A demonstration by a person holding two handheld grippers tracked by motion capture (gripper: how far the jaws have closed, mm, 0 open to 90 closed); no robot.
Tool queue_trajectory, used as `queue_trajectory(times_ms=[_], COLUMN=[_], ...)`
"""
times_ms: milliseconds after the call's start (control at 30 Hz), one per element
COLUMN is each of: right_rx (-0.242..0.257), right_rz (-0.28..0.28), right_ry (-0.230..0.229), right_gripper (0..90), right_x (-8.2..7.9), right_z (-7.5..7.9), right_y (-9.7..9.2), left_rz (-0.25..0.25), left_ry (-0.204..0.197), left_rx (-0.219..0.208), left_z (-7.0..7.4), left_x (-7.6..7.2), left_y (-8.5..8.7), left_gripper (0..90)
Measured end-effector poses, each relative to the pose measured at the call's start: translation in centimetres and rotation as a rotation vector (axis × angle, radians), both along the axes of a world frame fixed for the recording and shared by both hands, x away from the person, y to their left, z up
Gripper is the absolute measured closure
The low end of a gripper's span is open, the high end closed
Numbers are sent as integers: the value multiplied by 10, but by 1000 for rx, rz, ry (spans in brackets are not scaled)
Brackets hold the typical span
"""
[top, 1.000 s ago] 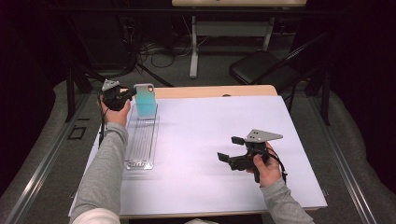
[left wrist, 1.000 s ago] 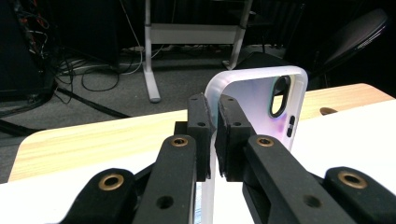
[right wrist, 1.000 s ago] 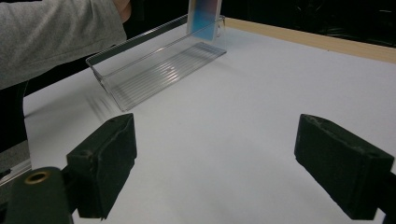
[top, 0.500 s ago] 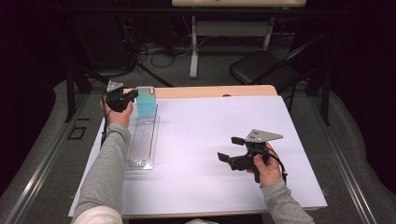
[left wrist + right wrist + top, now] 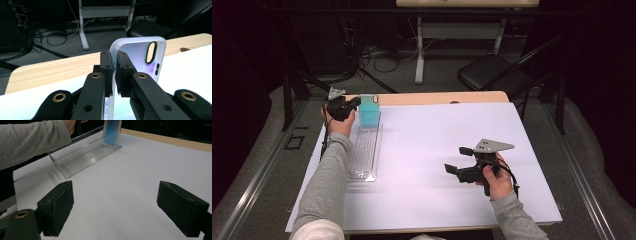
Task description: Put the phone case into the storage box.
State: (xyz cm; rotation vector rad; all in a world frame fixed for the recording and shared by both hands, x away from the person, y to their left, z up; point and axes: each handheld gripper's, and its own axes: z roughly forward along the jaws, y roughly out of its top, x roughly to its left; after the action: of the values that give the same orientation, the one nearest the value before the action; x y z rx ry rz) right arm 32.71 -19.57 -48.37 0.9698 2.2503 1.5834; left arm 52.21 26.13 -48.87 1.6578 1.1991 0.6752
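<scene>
1. One phone case [image 5: 140, 57], translucent white with a turquoise tint and an oval camera cutout, standing upright at the far end of the rack, near the far left corner of the tabletop [image 5: 452, 150].
2. One clear plastic rack [image 5: 364, 150], long and slotted, lying along the left edge of the tabletop; the other slots bare.
3. Two claws, one per hand.
4. Left claw [image 5: 115, 72]: pressed together on the case's side wall, one pad on each face, pinching it near the upper rounded corner; seen in the high view [image 5: 348, 106] at the far end of the rack.
5. Right claw [image 5: 122, 207]: spread wide, pads well apart, nothing between them, touching nothing; held above the near right part of the tabletop [image 5: 457, 167], well apart from the rack and pointing toward it.
6. One grey sleeve [image 5: 30, 140] reaching along the rack's outer side.
</scene>
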Motion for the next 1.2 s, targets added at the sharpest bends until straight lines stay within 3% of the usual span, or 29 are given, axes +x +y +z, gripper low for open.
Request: queue_trajectory(times_ms=[600,800,1200], right_rx=[3,0,-5], right_rz=[5,6,10], right_ry=[5,7,11], right_gripper=[140,140,143], right_x=[1,1,2], right_z=[-1,-2,-4], right_y=[0,1,2], left_rz=[12,36,41], left_ry=[4,6,24], left_rx=[4,-32,-27], left_z=[-2,-9,-13], left_x=[0,-2,-1], left_y=[3,12,14], left_gripper=[845,830,808])
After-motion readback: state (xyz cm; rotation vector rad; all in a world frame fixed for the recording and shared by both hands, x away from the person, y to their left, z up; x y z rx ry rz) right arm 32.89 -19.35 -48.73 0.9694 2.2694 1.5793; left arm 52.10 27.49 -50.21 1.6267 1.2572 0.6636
